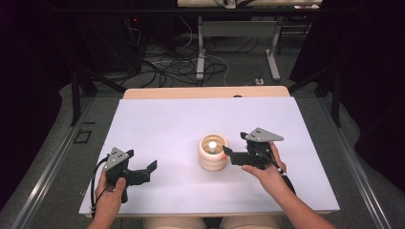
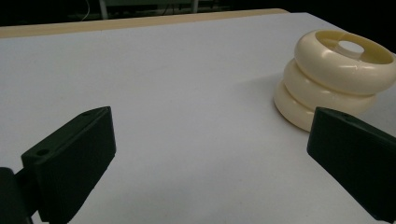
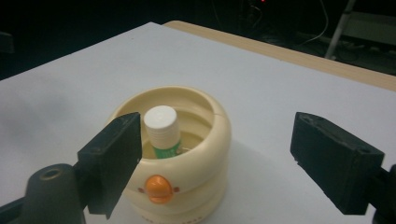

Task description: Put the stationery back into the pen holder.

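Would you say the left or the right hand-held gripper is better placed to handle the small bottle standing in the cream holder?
Probably the right hand-held gripper: it hovers open beside the cream holder, facing the bottle. The left hand-held gripper sits open farther away.

A white table top (image 1: 157,129) covers most of the near scene, and a strip of pale wood (image 1: 205,92) runs along its far edge. Beyond it, on the grey floor (image 1: 239,71), a tangle of black and white cables (image 1: 167,67) lies left of centre. The grey metal legs of another table (image 1: 200,47) stand farther off, with a small white plug block (image 1: 259,81) near the right leg.
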Demonstrator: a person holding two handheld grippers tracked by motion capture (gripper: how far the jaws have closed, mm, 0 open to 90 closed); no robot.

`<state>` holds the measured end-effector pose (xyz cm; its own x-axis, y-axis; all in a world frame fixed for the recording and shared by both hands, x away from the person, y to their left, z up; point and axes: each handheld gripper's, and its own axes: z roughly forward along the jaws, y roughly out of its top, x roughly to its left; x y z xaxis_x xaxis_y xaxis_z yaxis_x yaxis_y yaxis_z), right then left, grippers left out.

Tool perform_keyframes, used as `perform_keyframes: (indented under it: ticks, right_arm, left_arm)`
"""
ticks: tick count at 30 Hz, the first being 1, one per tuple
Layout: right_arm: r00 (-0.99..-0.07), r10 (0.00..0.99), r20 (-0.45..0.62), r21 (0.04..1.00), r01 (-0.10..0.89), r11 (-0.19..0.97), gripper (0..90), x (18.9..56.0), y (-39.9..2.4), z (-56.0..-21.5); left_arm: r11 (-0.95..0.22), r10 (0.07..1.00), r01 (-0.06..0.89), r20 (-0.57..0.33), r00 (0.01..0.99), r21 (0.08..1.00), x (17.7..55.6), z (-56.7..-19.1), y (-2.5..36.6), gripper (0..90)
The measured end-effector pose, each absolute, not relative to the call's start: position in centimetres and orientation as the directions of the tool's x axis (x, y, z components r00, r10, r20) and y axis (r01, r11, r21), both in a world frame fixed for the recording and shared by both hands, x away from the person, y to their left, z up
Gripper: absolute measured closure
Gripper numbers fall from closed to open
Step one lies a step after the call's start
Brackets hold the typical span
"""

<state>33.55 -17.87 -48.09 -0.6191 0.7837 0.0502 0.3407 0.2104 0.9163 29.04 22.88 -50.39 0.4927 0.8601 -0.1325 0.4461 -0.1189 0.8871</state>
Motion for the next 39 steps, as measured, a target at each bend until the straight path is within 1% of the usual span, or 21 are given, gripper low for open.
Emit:
perform_keyframes:
  ticks: [6,9,14,17,24,30,33,36,39]
  right_arm:
    - [-0.587,0.809,0.039,0.92,0.337,0.199,14.5,33.1,-19.6,-47.7]
    - [-0.569,0.822,0.02,0.921,0.331,0.206,12.8,32.9,-20.4,-47.6]
    - [-0.536,0.844,0.034,0.913,0.36,0.192,11.9,32.4,-21.9,-47.7]
    - [-0.493,0.87,0.001,0.908,0.365,0.206,11.9,32.1,-22.7,-48.1]
    - [-0.428,0.904,0.022,0.895,0.412,0.173,12.0,32.1,-25.3,-49.2]
    - [-0.367,0.93,0.027,0.89,0.432,0.145,11.9,32.5,-26.9,-50.4]
    - [-0.346,0.937,0.051,0.885,0.451,0.119,11.8,32.6,-27.7,-51.2]
    - [-0.338,0.941,0.031,0.885,0.447,0.132,11.7,32.7,-28.4,-51.7]
    - [-0.335,0.941,0.045,0.88,0.458,0.122,10.5,32.7,-28.8,-52.0]
  left_arm:
    - [-0.121,0.858,0.453,-0.136,0.495,0.883,29.0,-50.3,22.9,1.1]
    - [-0.121,0.858,0.453,-0.136,0.495,0.883,29.0,-50.3,22.9,1.1]
    - [-0.12,0.861,0.445,-0.131,0.492,0.887,29.0,-50.4,22.9,1.1]
    - [-0.12,0.861,0.447,-0.131,0.491,0.886,28.9,-50.4,22.9,1.1]
    - [-0.121,0.862,0.447,-0.13,0.49,0.886,28.9,-50.4,22.9,1.1]
    - [-0.127,0.86,0.444,-0.125,0.494,0.887,29.0,-50.3,22.9,1.1]
    - [-0.13,0.859,0.442,-0.121,0.497,0.887,29.0,-50.3,22.9,1.1]
    - [-0.13,0.859,0.443,-0.122,0.496,0.887,29.0,-50.3,22.9,1.1]
    - [-0.131,0.859,0.442,-0.121,0.498,0.887,29.0,-50.3,22.9,1.1]
